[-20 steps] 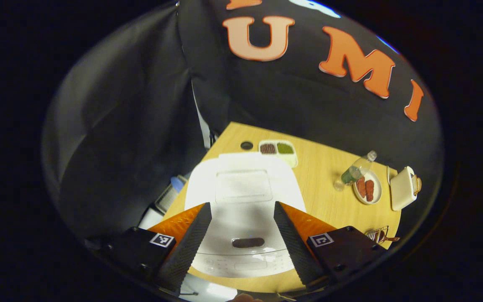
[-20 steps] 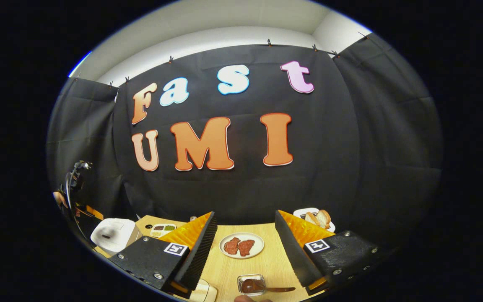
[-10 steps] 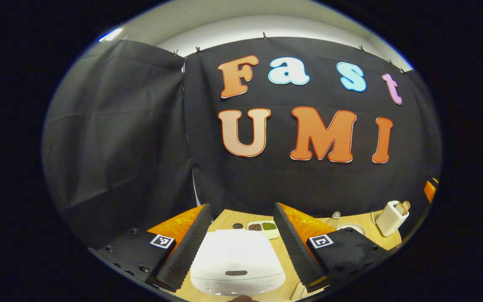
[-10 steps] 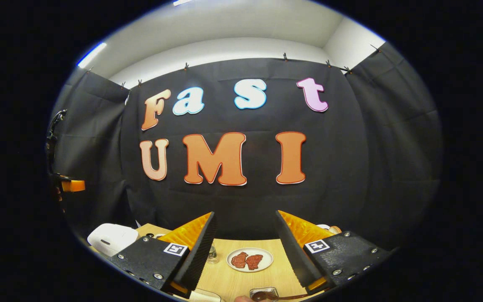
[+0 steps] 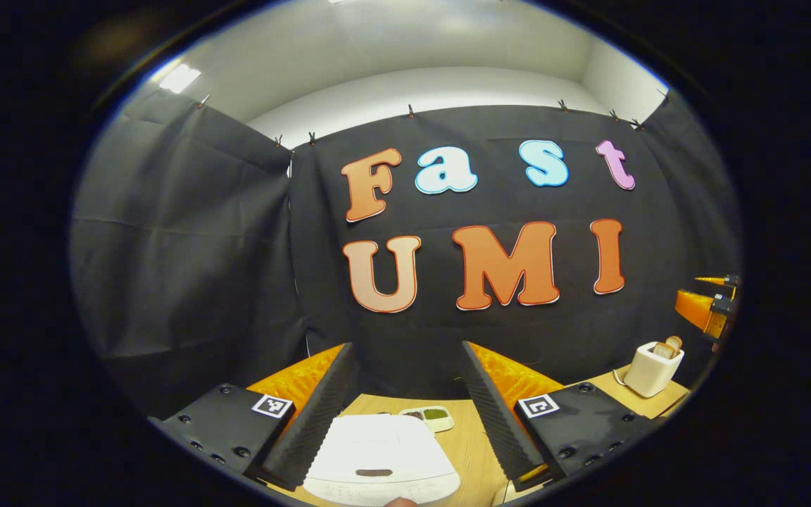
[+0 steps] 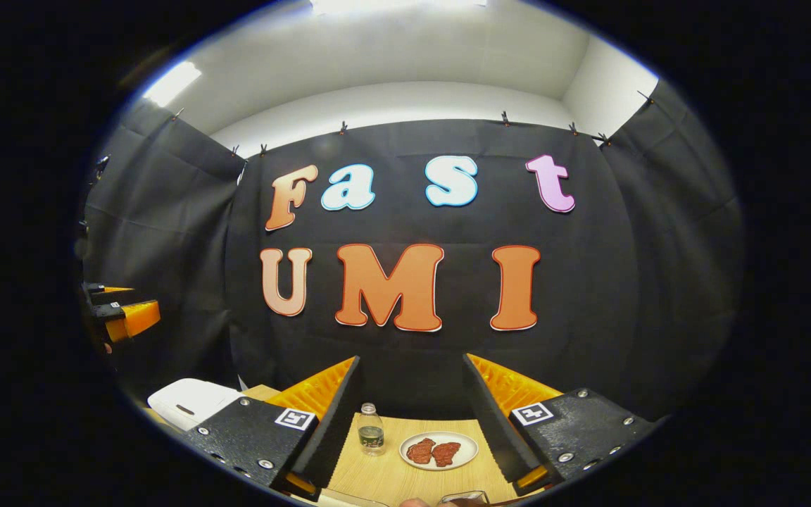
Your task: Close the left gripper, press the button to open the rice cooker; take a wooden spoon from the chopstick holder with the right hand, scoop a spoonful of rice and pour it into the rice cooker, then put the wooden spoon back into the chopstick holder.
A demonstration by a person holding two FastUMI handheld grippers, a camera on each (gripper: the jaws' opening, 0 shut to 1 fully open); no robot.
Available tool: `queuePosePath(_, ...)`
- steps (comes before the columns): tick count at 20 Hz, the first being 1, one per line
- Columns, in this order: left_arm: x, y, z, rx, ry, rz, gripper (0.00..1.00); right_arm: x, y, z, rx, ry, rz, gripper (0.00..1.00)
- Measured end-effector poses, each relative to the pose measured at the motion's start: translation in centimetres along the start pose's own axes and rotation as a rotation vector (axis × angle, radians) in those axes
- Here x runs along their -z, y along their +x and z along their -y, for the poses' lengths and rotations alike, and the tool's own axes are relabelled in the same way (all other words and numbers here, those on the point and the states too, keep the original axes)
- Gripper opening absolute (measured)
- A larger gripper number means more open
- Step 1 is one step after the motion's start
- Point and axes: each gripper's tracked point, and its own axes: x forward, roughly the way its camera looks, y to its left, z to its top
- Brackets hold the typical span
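Note:
The white rice cooker (image 5: 377, 458) sits low in the left gripper view with its lid down and a dark button (image 5: 374, 472) near its front edge. My left gripper (image 5: 405, 348) is held open above and behind it, with the fingers apart and nothing between them. In the right gripper view the same cooker (image 6: 187, 401) is at the lower left, and my right gripper (image 6: 411, 360) is open and empty over the wooden table (image 6: 391, 479). The left gripper (image 6: 120, 313) is in the air at the far left of that view.
A divided tray of grains (image 5: 430, 417) lies behind the cooker. A toaster with bread (image 5: 652, 367) stands at the right. A small bottle (image 6: 370, 429) and a plate of meat (image 6: 439, 451) sit mid-table, with a glass dish (image 6: 463, 498) at the near edge.
Both views have tilted upward, so the table has dropped to the bottom edge. The left gripper has lifted from directly over the cooker. Both grippers remain open.

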Motion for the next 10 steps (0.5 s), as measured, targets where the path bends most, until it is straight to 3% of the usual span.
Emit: queuePosePath(10, 0.2, -0.1, 1.4, 0.032, 0.007, 0.003, 1.0, 0.4, 0.1, -0.4, 0.0, 0.011, 0.004, 0.86)
